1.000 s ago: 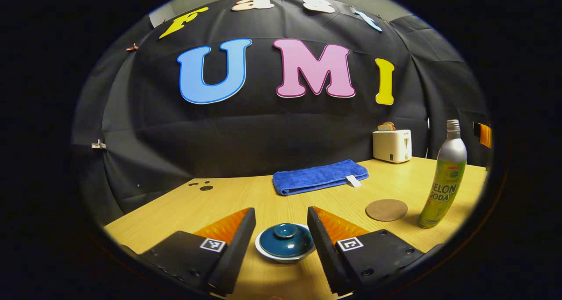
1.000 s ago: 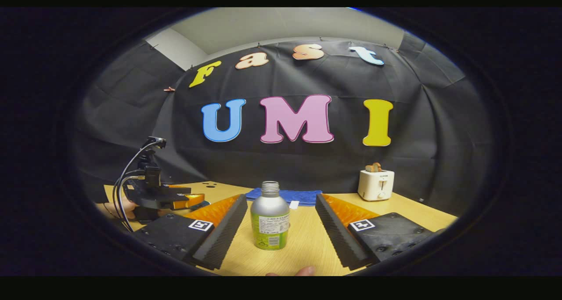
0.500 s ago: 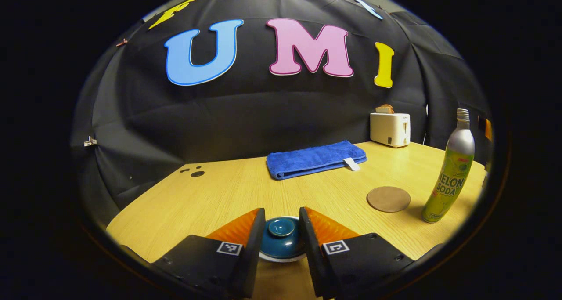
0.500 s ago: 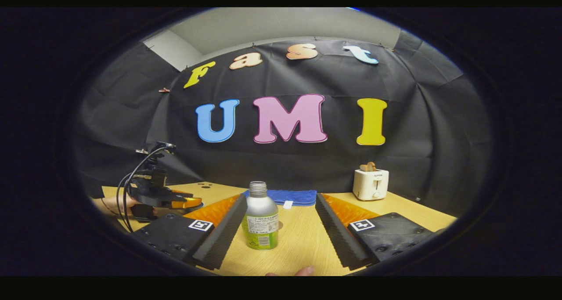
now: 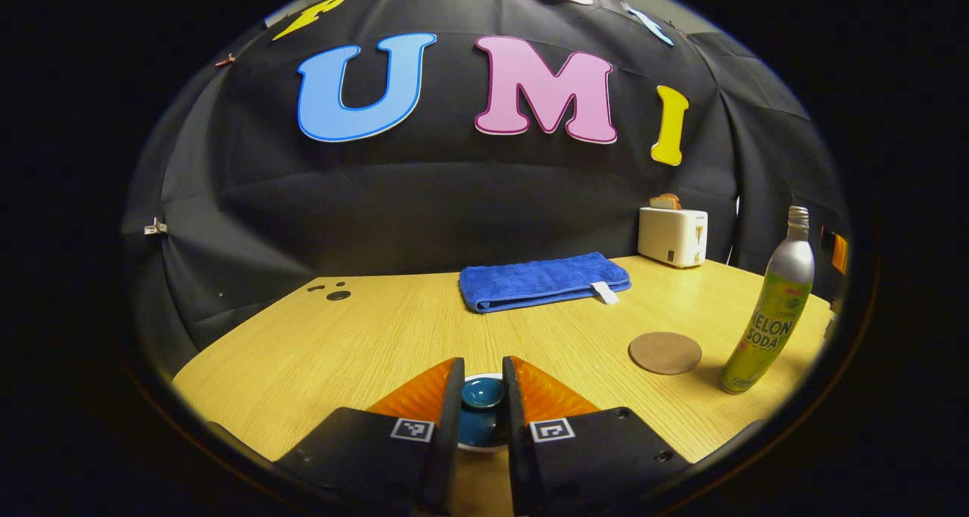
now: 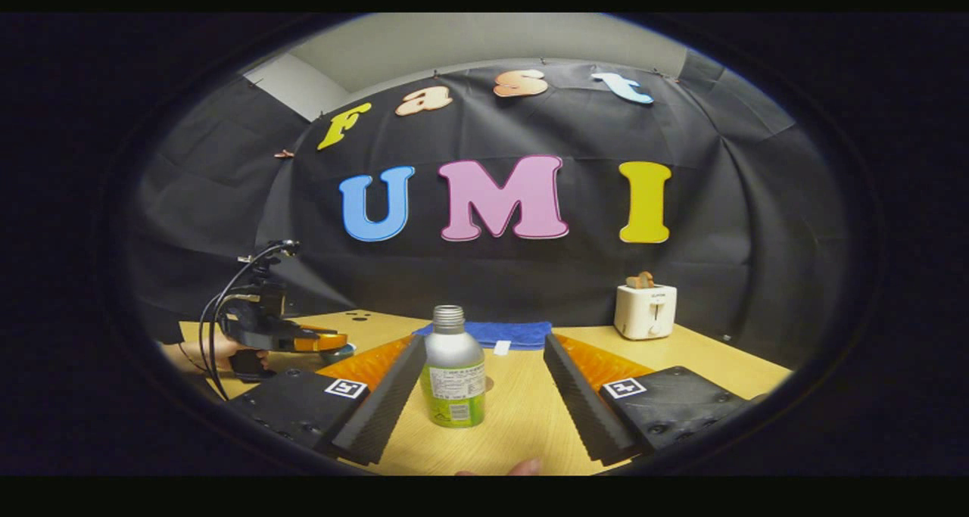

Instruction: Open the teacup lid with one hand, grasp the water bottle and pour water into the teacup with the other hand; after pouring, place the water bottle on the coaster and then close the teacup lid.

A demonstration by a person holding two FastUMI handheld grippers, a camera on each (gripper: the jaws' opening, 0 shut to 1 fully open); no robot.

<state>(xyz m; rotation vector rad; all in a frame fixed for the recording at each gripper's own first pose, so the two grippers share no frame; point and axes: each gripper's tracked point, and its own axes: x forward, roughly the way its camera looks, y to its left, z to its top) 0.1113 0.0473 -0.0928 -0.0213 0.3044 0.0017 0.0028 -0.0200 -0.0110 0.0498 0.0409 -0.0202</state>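
On the table (image 5: 363, 343), a folded blue towel (image 5: 543, 280) lies at the far side, with a white toaster (image 5: 672, 235) farther right against the booth wall. A round coaster (image 5: 665, 352) sits bare to the right, and the bottle (image 5: 766, 313) stands upright just right of it, apart from it.

The left gripper (image 5: 482, 396) has its jaws narrowed onto the knob of the blue lid (image 5: 481, 393), which sits on the cup at the near edge; both fingers look pressed to the knob. A second ago these jaws stood wide around the whole lid.

In the right gripper view, the right gripper (image 6: 484, 396) has wide jaws, the bottle (image 6: 453, 369) standing between them, nearer the left finger, untouched. It has drifted left of centre since a second ago. Nothing blocks its way. The left gripper (image 6: 322, 343) shows far left, held by a hand (image 6: 219, 348).
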